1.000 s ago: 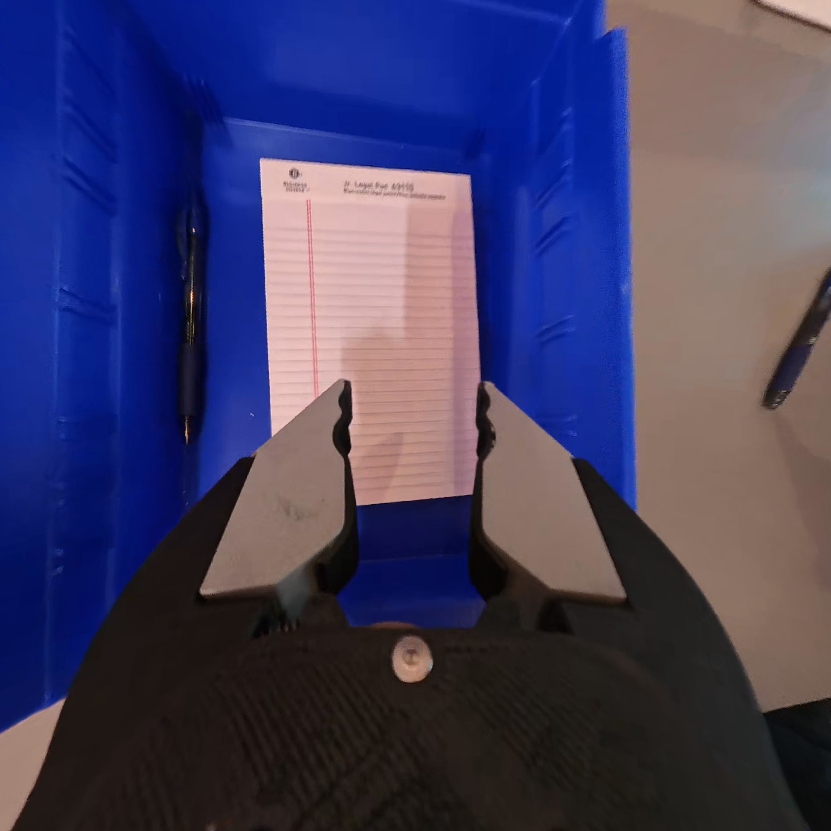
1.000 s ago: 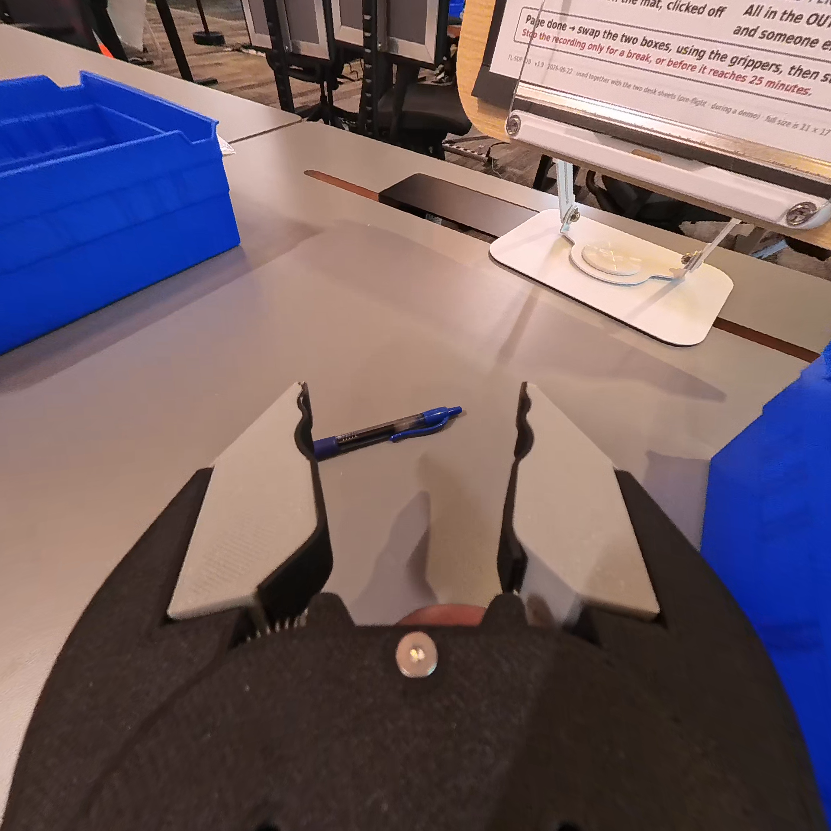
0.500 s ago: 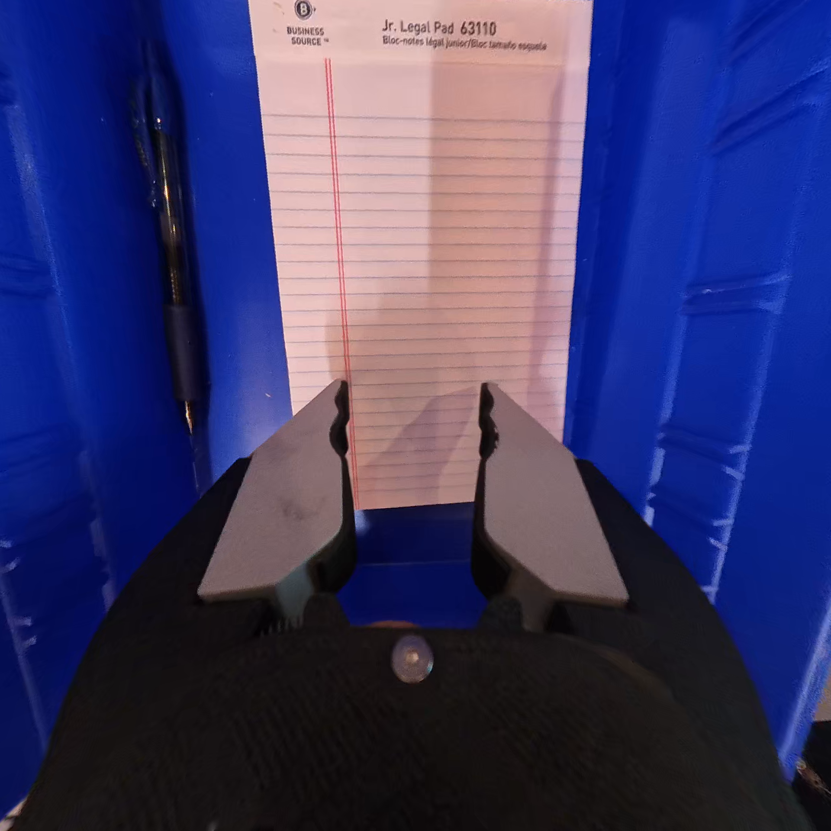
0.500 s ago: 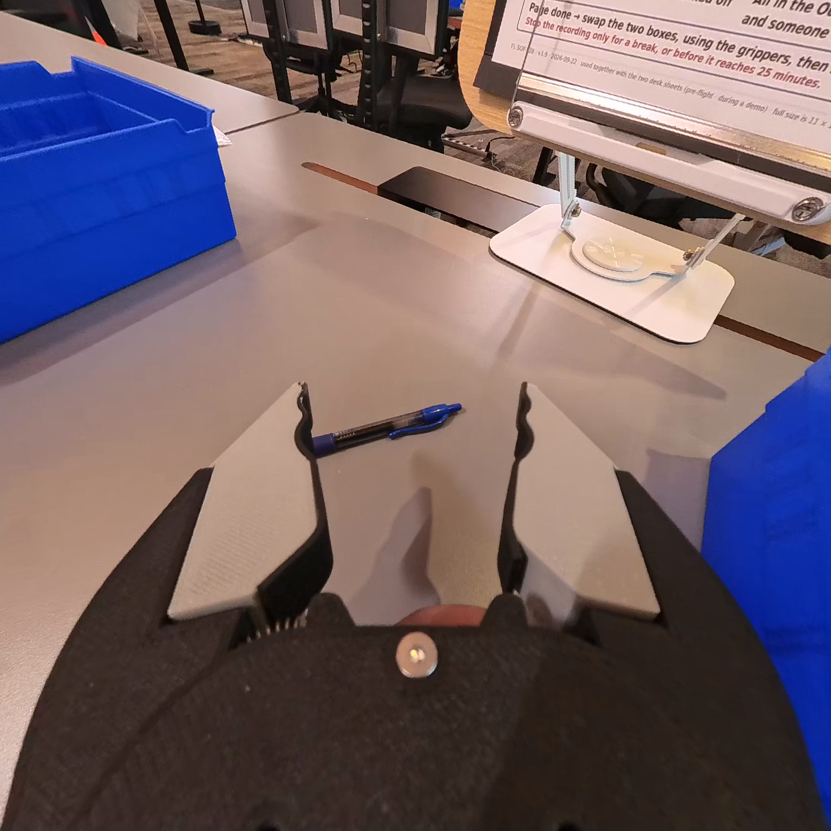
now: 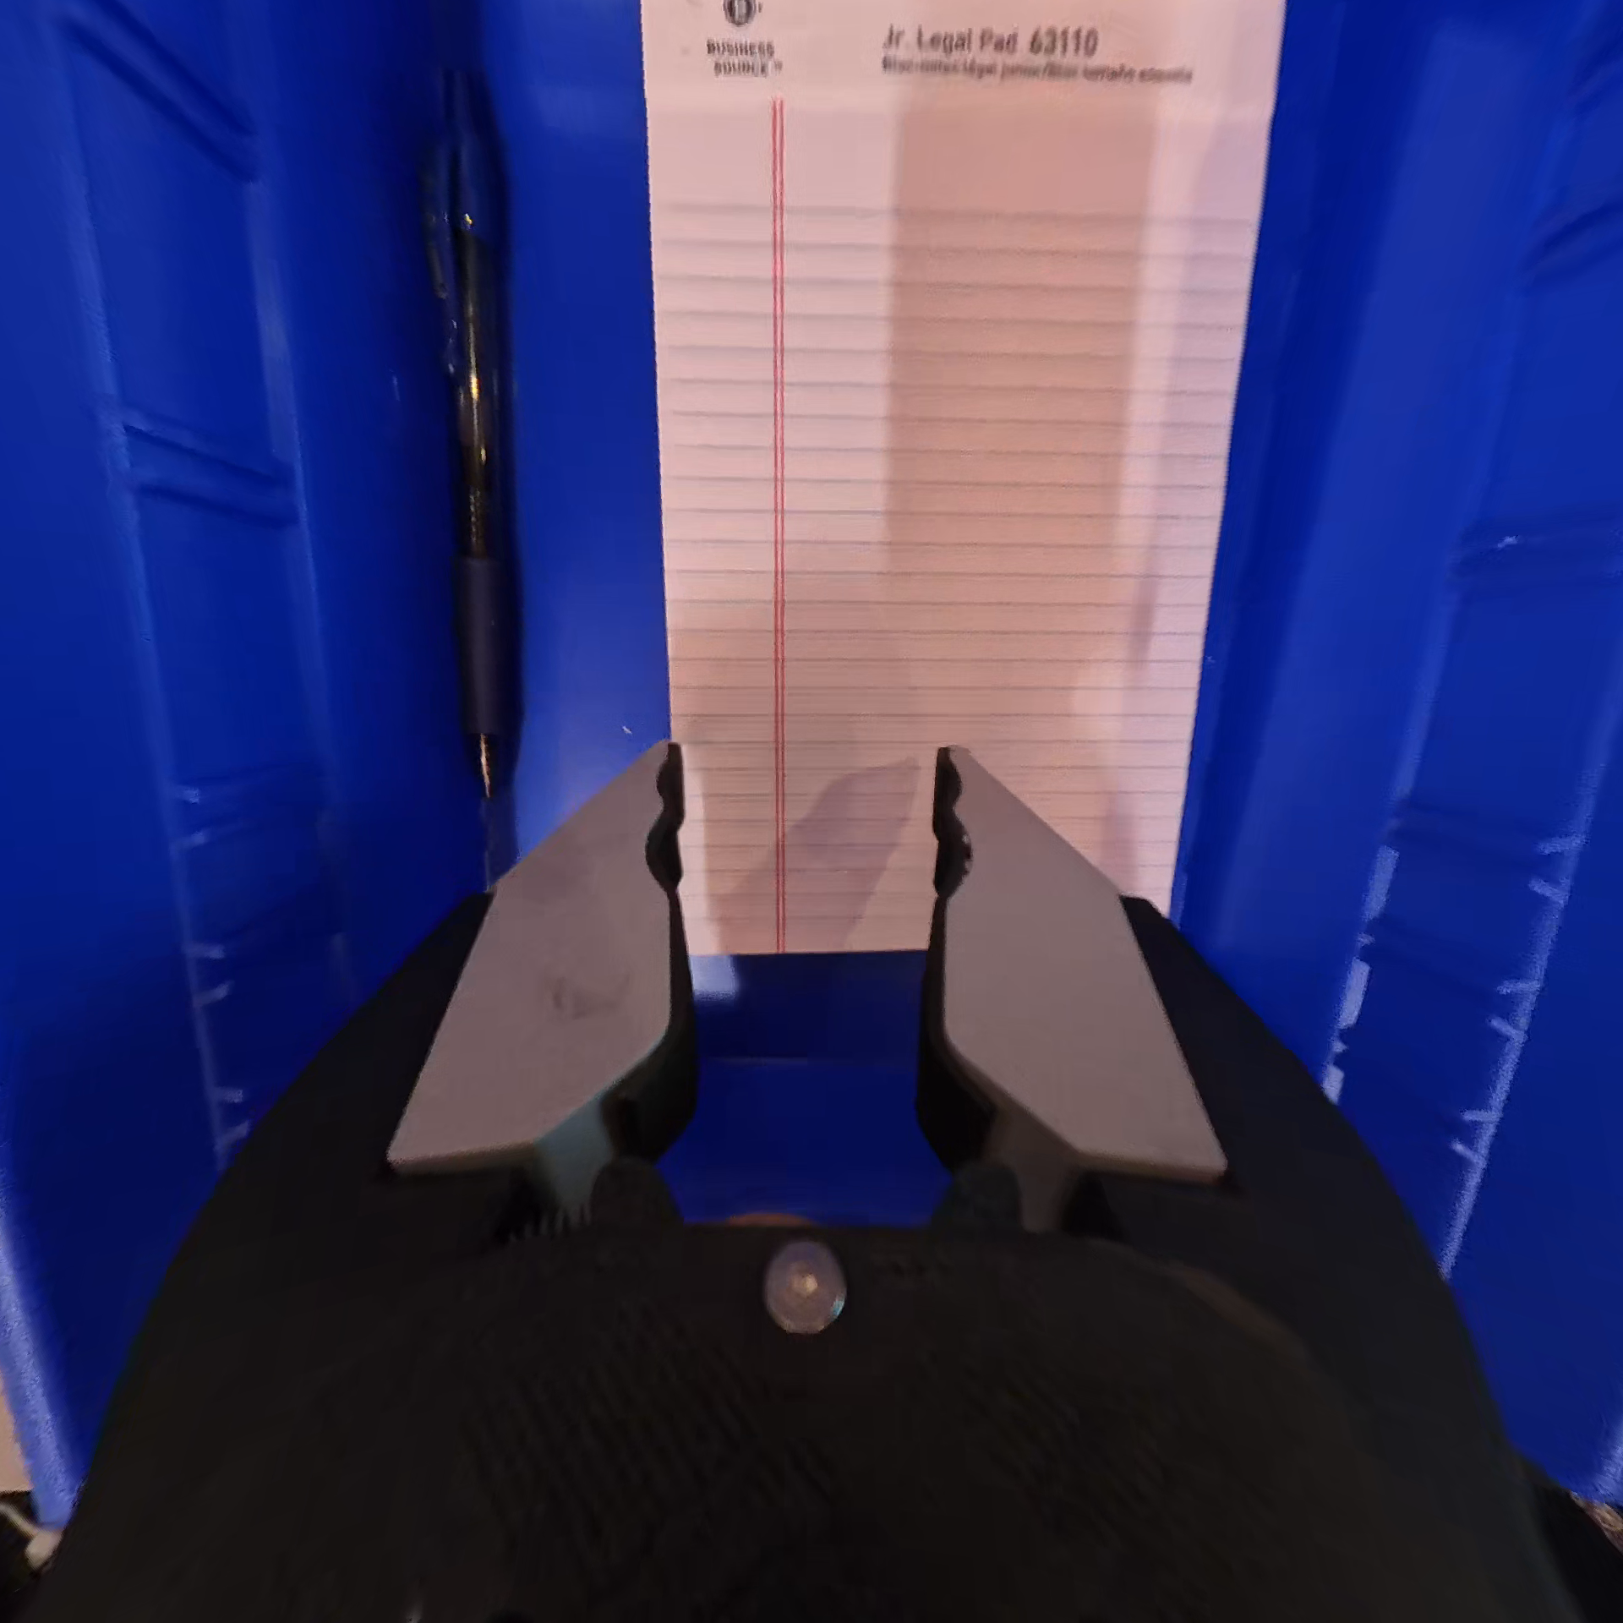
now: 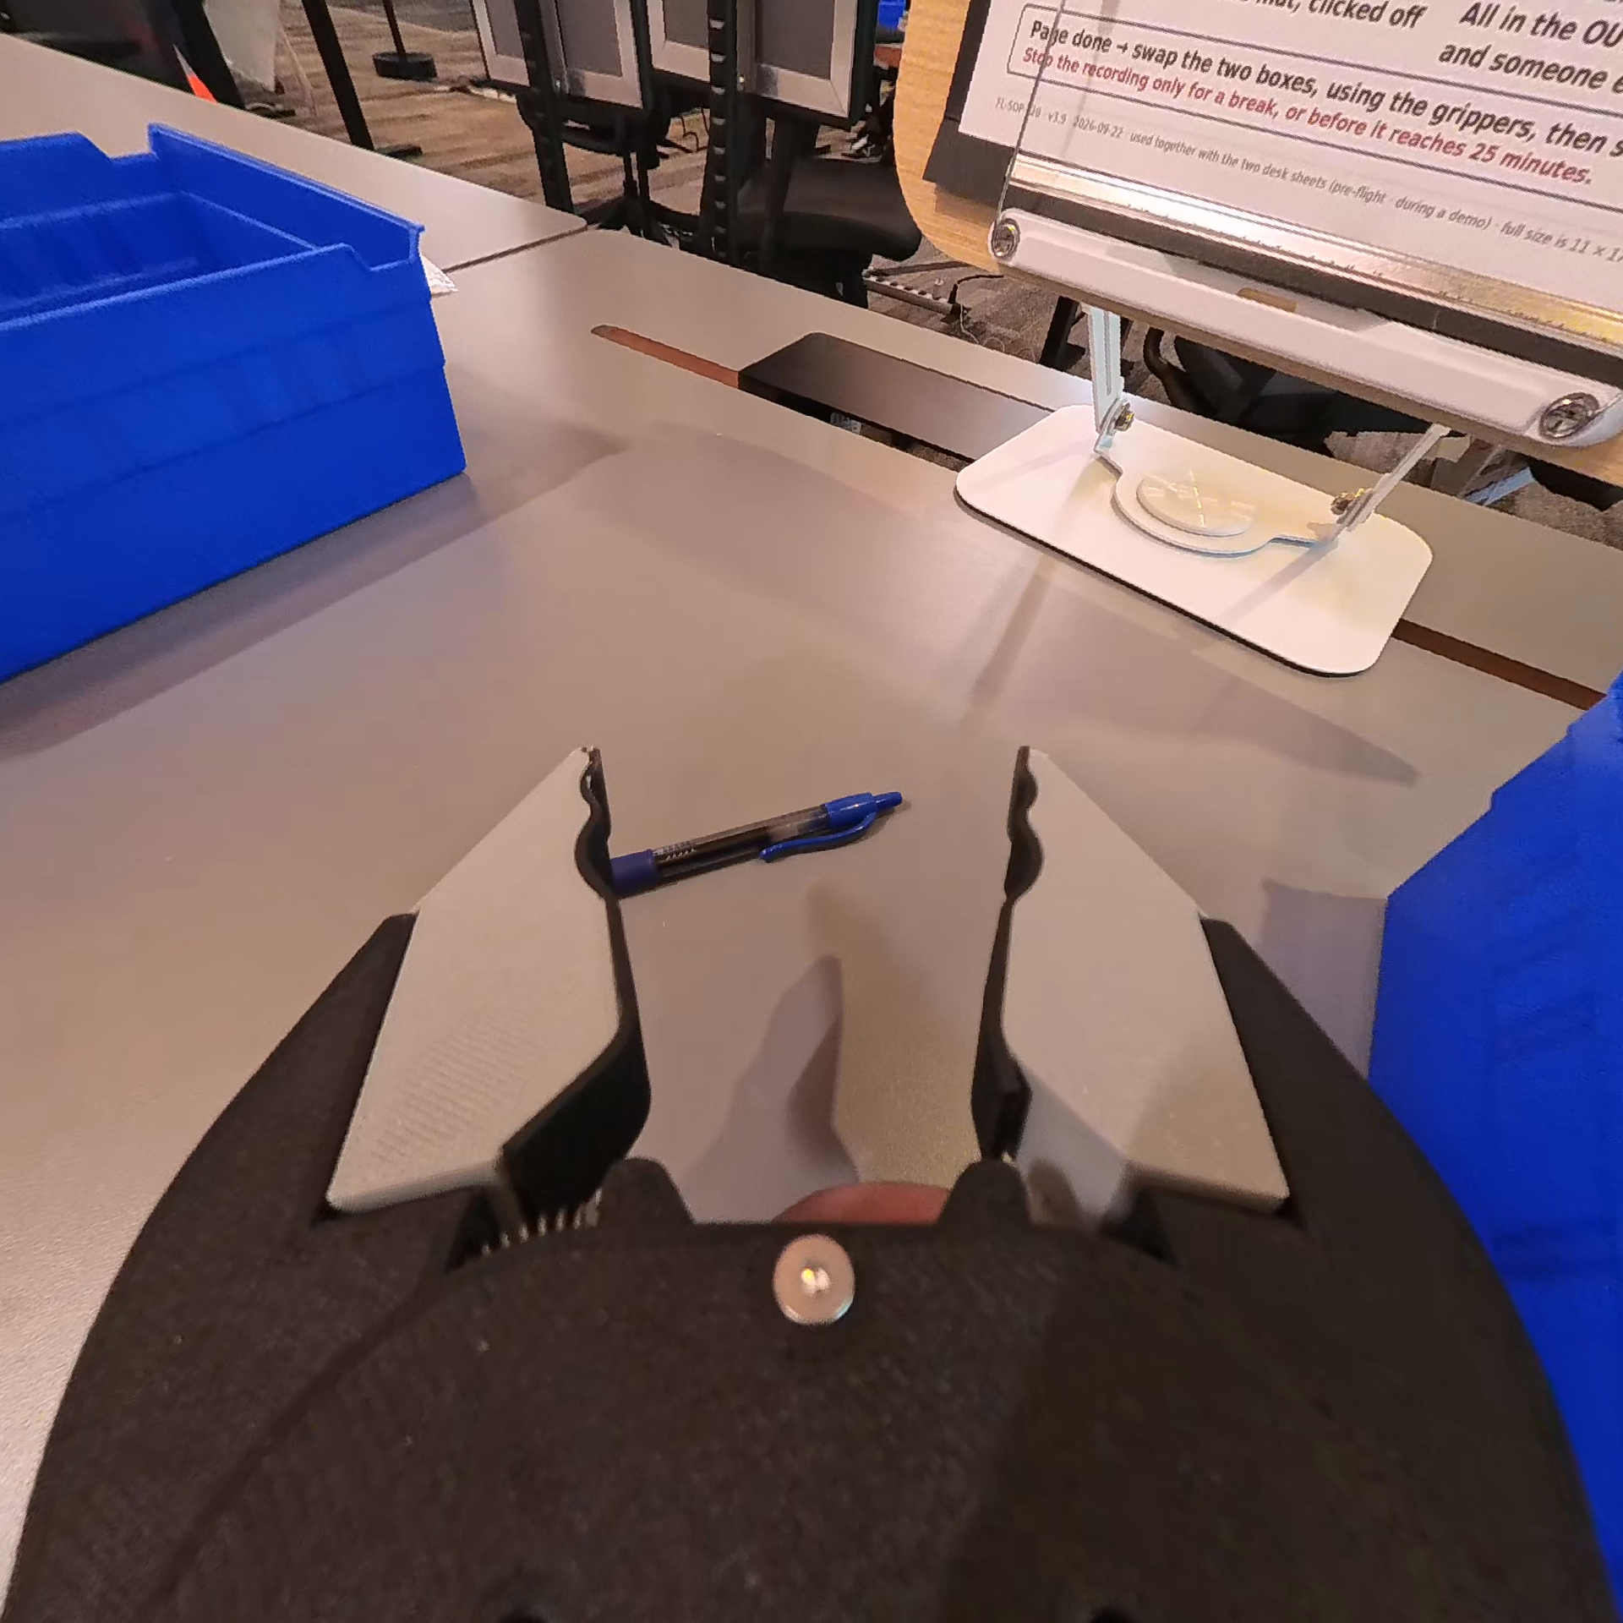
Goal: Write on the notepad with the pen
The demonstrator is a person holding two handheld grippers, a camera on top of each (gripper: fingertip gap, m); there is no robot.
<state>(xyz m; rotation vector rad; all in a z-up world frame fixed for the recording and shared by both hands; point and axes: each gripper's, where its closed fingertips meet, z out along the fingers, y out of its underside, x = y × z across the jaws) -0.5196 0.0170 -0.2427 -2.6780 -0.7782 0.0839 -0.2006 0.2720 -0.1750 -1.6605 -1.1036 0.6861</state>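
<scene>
A white lined notepad (image 5: 948, 457) with a red margin line lies flat on the floor of a blue bin (image 5: 220, 615). My left gripper (image 5: 804, 764) is open and empty, low inside the bin over the pad's near end. A dark pen (image 5: 474, 492) lies along the bin's left wall. In the right wrist view a blue pen (image 6: 755, 841) lies on the grey table (image 6: 790, 615). My right gripper (image 6: 804, 773) is open and empty, hovering just short of that pen, whose tip end is behind the left finger.
Another blue bin (image 6: 202, 386) stands on the table at the far left. A white stand (image 6: 1194, 536) holding a printed sheet is at the back right. The side of a blue bin (image 6: 1519, 1010) is close on the right. The left tips stand about 7 cm off the dark pen (image 5: 474, 492).
My left gripper has gone down and forward into the bin, so the notepad now fills more of the view. The right gripper has barely moved.
</scene>
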